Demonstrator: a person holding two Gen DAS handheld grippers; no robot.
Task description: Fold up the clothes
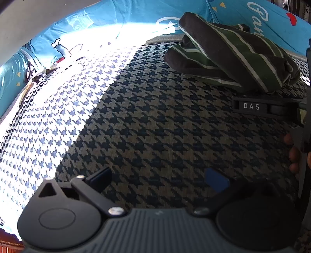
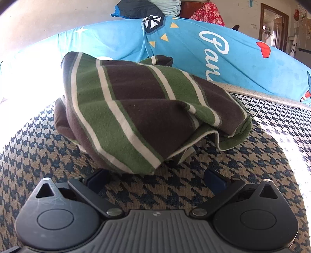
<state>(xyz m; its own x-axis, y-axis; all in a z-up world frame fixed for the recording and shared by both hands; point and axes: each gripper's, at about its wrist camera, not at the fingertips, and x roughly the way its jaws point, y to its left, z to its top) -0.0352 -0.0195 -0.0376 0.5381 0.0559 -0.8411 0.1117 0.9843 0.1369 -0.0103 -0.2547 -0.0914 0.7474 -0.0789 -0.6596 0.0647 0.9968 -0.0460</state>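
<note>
A brown, green and white striped garment [image 2: 136, 109] lies loosely bunched on a houndstooth-patterned cover [image 2: 48, 155]. In the left wrist view the same striped garment [image 1: 233, 54] sits at the upper right. My right gripper [image 2: 155, 180] is open just in front of the garment's near edge, nothing between its fingers. My left gripper [image 1: 158, 180] is open over bare houndstooth cover [image 1: 155, 116], well short and left of the garment. The other gripper [image 1: 272, 108], marked DAS, shows at the right edge of the left wrist view with a person's fingers [image 1: 293, 153] below it.
A bright blue printed cloth [image 2: 213, 50] lies behind the garment, and also runs along the top and left in the left wrist view [image 1: 97, 21]. A pile of clothes [image 2: 155, 8] sits further back. Strong sunlight washes out the left part of the cover [image 1: 58, 97]. A doorway [image 2: 274, 25] is at far right.
</note>
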